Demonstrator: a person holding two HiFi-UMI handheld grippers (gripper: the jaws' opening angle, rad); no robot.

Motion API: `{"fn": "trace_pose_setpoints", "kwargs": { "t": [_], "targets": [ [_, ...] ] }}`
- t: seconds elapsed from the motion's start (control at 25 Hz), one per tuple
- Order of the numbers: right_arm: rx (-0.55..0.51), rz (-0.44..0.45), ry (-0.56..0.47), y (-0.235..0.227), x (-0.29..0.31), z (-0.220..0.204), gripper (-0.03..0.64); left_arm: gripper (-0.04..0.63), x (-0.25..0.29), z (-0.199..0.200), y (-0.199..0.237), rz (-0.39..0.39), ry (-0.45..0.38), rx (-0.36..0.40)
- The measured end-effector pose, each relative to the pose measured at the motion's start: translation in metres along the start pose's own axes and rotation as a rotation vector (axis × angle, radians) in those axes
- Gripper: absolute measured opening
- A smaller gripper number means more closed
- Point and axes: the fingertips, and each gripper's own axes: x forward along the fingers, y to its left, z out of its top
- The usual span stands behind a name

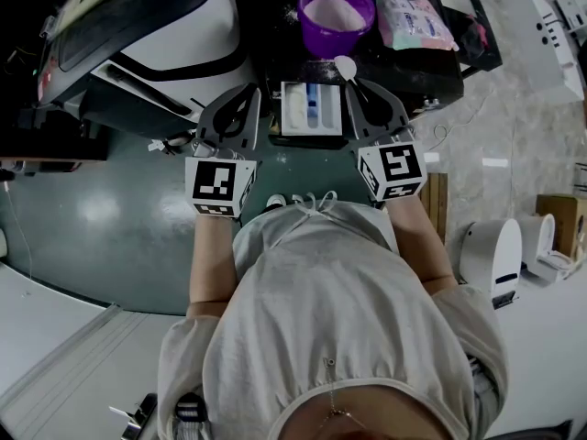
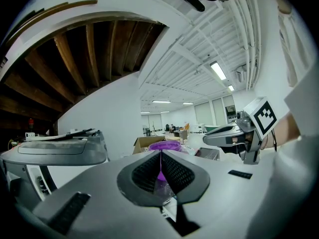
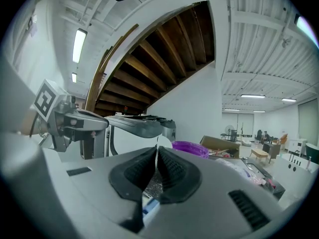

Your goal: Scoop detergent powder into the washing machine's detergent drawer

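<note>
The purple tub (image 1: pixel 337 12) holds pale powder and stands just beyond the open detergent drawer (image 1: pixel 312 108), a white tray with a blue compartment. My right gripper (image 1: pixel 359 88) is shut on the handle of a white scoop (image 1: pixel 346 64), whose bowl hangs between the drawer's right corner and the tub. In the right gripper view a thin white edge shows between the closed jaws of the right gripper (image 3: pixel 157 152), with the tub (image 3: pixel 190 148) behind. My left gripper (image 1: pixel 249 94) hovers left of the drawer, shut and empty; only a sliver of the purple tub (image 2: pixel 164 146) shows past its tips (image 2: pixel 160 156).
The white and black washing machine (image 1: pixel 156 26) fills the upper left. A pink and blue pouch (image 1: pixel 415 21) lies right of the tub on the dark tabletop (image 1: pixel 404 67). White appliances (image 1: pixel 495 255) and a cardboard box (image 1: pixel 561 218) stand on the floor at right.
</note>
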Motion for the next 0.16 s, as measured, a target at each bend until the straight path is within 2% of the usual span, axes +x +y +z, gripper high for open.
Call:
{"fn": "trace_pose_setpoints", "kwargs": {
  "t": [0.16],
  "targets": [
    [0.003, 0.003, -0.004, 0.0005, 0.0009, 0.0018, 0.008, 0.023, -0.0009, 0.0010, 0.0014, 0.006, -0.002, 0.002]
  ]
}}
